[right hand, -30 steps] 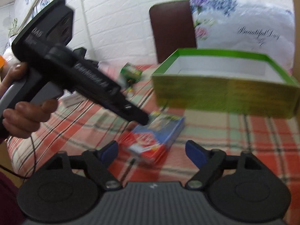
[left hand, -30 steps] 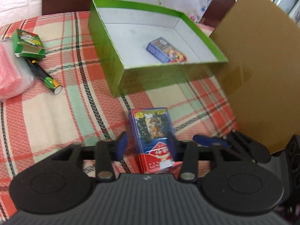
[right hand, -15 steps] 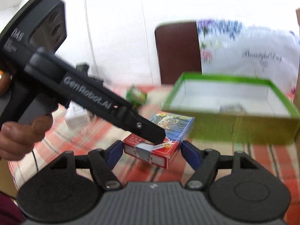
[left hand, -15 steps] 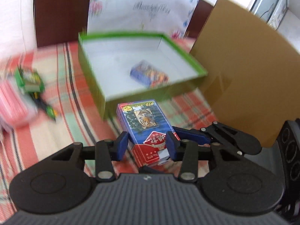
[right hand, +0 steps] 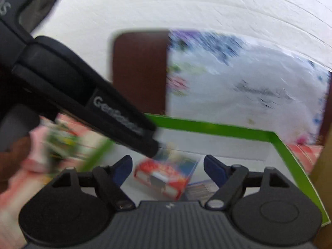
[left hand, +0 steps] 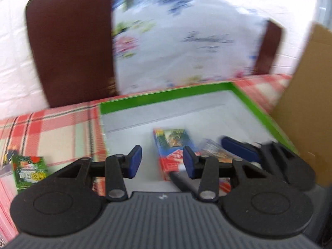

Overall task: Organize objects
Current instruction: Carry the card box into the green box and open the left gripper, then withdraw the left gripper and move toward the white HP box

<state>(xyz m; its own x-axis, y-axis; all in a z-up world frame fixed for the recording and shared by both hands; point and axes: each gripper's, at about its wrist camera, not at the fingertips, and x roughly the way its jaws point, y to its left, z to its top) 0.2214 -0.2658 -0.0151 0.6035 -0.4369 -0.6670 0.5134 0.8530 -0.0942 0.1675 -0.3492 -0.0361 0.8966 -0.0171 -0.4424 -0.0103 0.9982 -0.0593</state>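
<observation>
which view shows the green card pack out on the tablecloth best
The left wrist view: the green card pack lies flat on the plaid tablecloth, left of the green box, print partly legible. The right wrist view shows it only as a green-yellow smear.

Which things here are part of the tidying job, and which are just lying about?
Part of the job:
- red and blue card pack
- green box
- second card pack, blurred, inside the box
- green pack on the tablecloth

Just lying about:
- brown chair
- floral cloth
- cardboard sheet
</observation>
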